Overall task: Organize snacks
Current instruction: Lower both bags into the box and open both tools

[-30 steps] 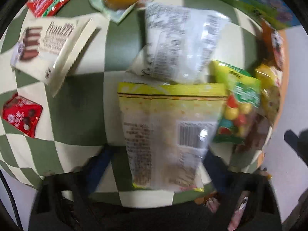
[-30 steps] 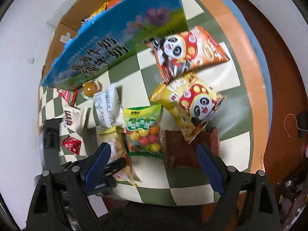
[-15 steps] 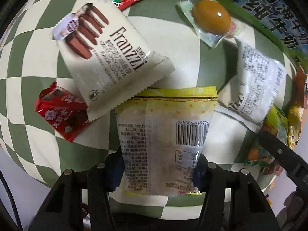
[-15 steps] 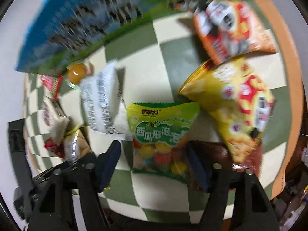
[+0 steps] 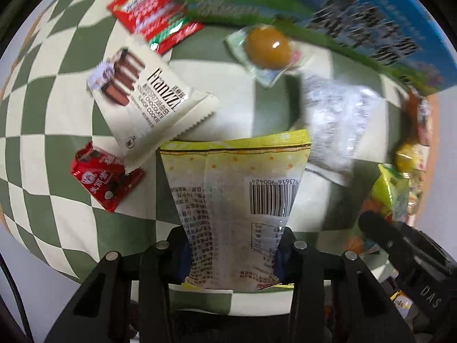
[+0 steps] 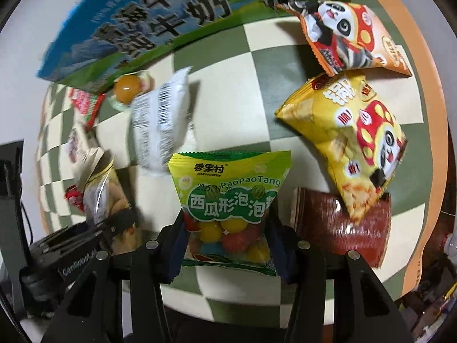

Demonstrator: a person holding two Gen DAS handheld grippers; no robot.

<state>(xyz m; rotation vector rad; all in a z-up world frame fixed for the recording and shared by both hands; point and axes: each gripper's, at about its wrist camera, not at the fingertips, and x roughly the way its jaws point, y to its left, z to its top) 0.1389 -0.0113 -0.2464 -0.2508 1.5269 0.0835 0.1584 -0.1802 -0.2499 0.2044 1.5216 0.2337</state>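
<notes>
My left gripper (image 5: 232,254) is shut on a pale yellow snack bag (image 5: 237,194), barcode side up, lifted a little off the green-and-cream checkered cloth (image 5: 51,108). It also shows in the right wrist view (image 6: 105,197). My right gripper (image 6: 227,243) is shut on a green bag of coloured gum balls (image 6: 228,203) low over the cloth (image 6: 228,97). The left gripper body (image 6: 74,254) sits at the lower left of the right wrist view.
A white Franzzi cookie pack (image 5: 148,103), small red packs (image 5: 105,180) (image 5: 154,20), a jelly cup (image 5: 268,48) and a clear white bag (image 5: 340,125) lie around. Two panda chip bags (image 6: 348,37) (image 6: 360,145), a brown pack (image 6: 342,228) and a blue milk carton box (image 6: 148,23) are nearby.
Both grippers have closed onto their bags: the left on the yellow bag, the right on the green gum-ball bag after moving in close. The left view shifted slightly.
</notes>
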